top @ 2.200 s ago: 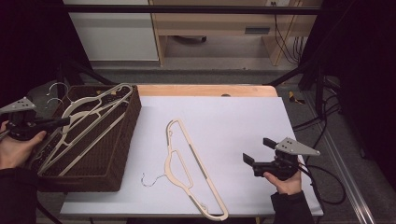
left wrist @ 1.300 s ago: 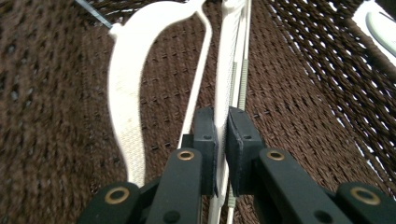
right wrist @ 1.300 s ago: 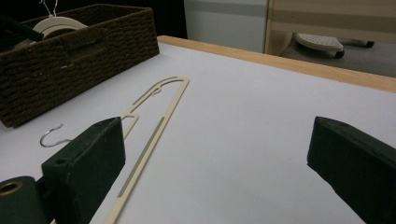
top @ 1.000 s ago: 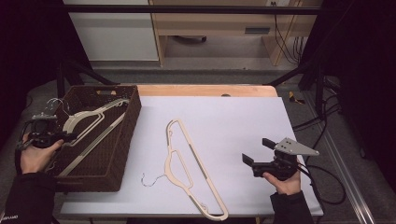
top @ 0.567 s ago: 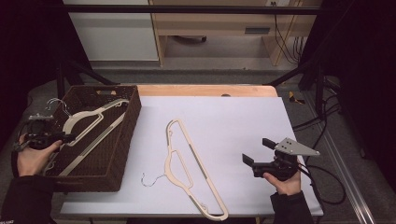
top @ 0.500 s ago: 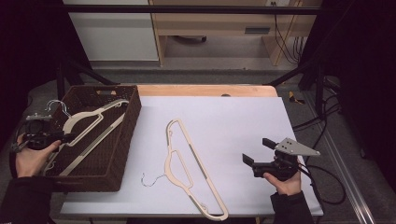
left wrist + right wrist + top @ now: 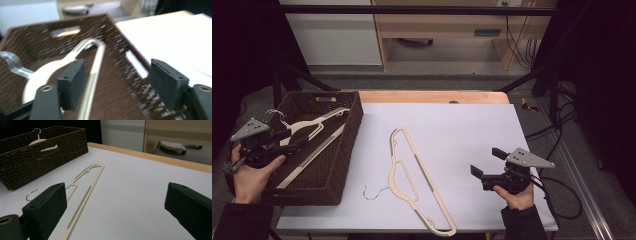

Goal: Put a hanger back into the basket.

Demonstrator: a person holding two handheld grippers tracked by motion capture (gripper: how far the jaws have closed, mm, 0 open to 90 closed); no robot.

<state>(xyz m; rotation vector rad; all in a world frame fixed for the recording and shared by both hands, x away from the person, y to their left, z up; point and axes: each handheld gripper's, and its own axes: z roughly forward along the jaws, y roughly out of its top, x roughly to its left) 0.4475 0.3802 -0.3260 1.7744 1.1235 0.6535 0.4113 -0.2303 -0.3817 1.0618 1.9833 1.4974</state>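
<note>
- Hangers are my work here: a cream wooden hanger with a silver wire hook (image 7: 312, 137) lies inside the dark brown woven wicker basket (image 7: 343, 165), slanting from the near left toward the far right corner, its hook at the basket's left rim.
- My left claw (image 7: 294, 141) hovers over the basket's left side, released; its jaws have just been opening, and in the left gripper view the black pads (image 7: 73, 81) stand wide apart with nothing pressed between them.
- In that same view the hanger (image 7: 92, 67) in the basket shows below and beyond the pads, blurred, against the woven floor.
- A second cream hanger (image 7: 412, 180), flat and slotted, lies on the white table top (image 7: 472, 130) just right of the basket, its long side running from the far middle down toward the near edge, its small wire hook pointing left.
- My right claw (image 7: 487, 162) rests low over the table's near right part, well apart from that hanger, jaws spread and empty.
- The right gripper view looks along the table past its own pads (image 7: 47, 207) to the lying hanger (image 7: 85, 187) and, farther off, the basket (image 7: 37, 155) with the first hanger's hook rising above its rim.
</note>
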